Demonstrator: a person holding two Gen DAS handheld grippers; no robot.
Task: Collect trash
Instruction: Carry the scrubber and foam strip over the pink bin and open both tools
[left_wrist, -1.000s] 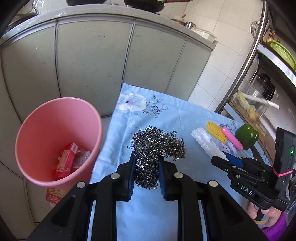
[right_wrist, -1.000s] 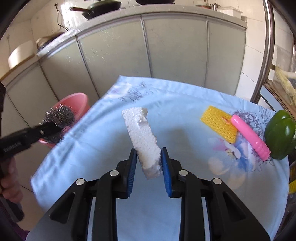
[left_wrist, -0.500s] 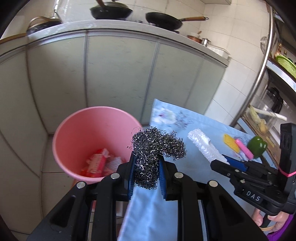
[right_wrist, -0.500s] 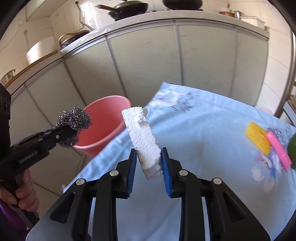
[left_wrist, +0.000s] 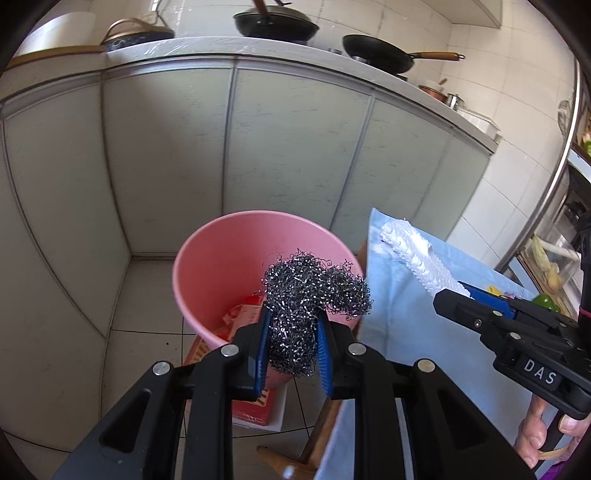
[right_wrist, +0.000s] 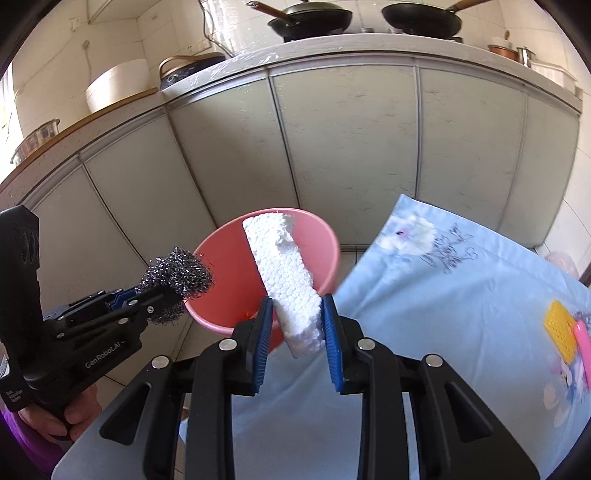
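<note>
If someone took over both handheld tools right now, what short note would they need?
Left tool: shut on the steel wool, held over the pink bin.
Right tool: shut on the white foam piece, near the bin's rim.
Done: red packaging already lies in the bin.
Left: let go of both pieces into the bin. A yellow pad and pink stick lie on the blue cloth; whether they're trash, I can't tell.

A pale blue flowered tablecloth (right_wrist: 461, 295) covers the table; beside it, the pink bin (left_wrist: 207, 266) stands on the tiled floor (left_wrist: 147, 295).
</note>
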